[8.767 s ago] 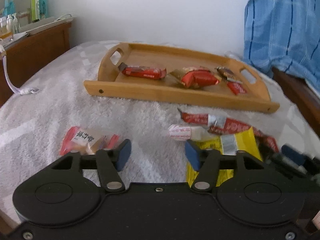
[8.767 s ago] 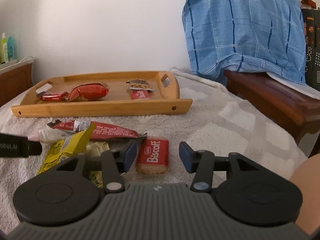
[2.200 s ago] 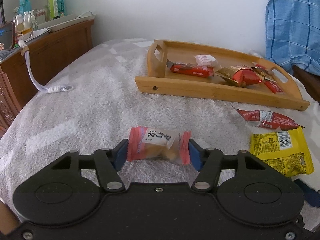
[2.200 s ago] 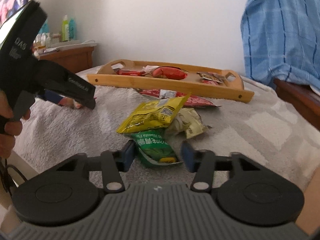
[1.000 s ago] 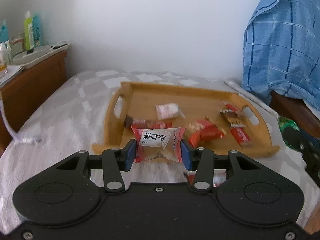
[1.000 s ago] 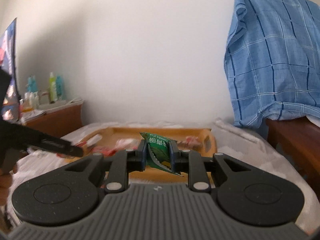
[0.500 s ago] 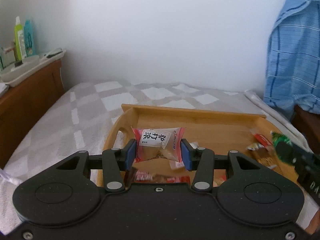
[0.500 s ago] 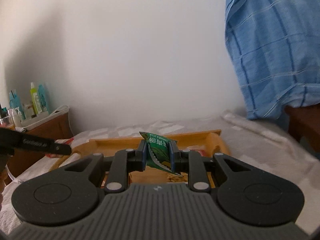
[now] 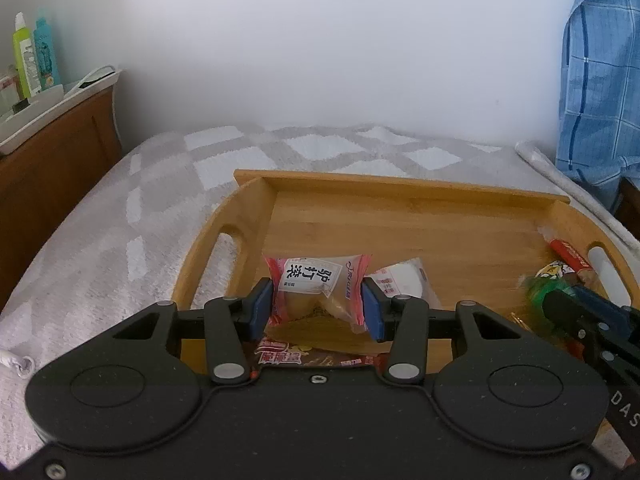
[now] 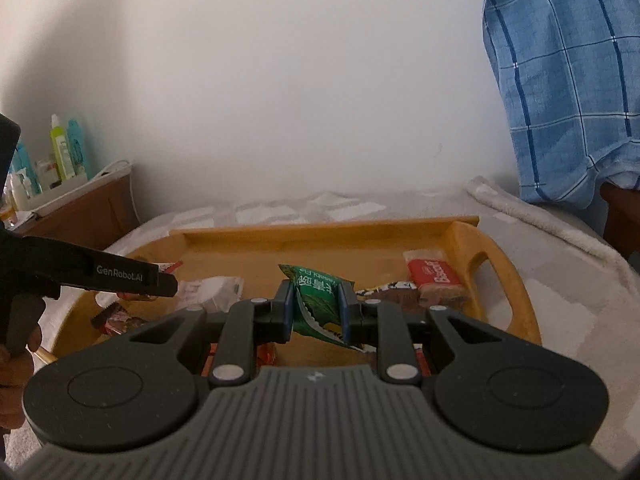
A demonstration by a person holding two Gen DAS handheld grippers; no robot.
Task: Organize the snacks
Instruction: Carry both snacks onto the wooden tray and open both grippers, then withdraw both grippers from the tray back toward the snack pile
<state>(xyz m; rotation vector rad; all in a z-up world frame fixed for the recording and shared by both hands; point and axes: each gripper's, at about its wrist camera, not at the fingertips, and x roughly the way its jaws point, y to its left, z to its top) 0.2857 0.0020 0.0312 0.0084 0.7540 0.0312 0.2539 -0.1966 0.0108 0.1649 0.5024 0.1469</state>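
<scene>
Wooden tray [image 9: 420, 208] lies on the grey checked blanket [image 9: 120, 216], and both of your grippers hang above it. On the left, your left gripper [image 9: 316, 310] holds the pink snack packet [image 9: 318, 284] between its blue pads; the packet sits over the left part of the tray, close to the handle slot and just in front of a white packet [image 9: 402, 280]. Below it a dark red wrapper [image 9: 312, 356] already lies near the front wall. If you let go from this height, the light packet can bounce on that wrapper or slide against the rim.

More to the right, your right gripper [image 10: 315, 312] is closed on the green snack packet [image 10: 316, 300], which is pinched at one side and hangs a little crooked. It can slip out early. The Biscoff biscuit [image 10: 434, 276] lies near the right handle, so a careless drop may push it. The two grippers are near each other; take care they do not collide.
</scene>
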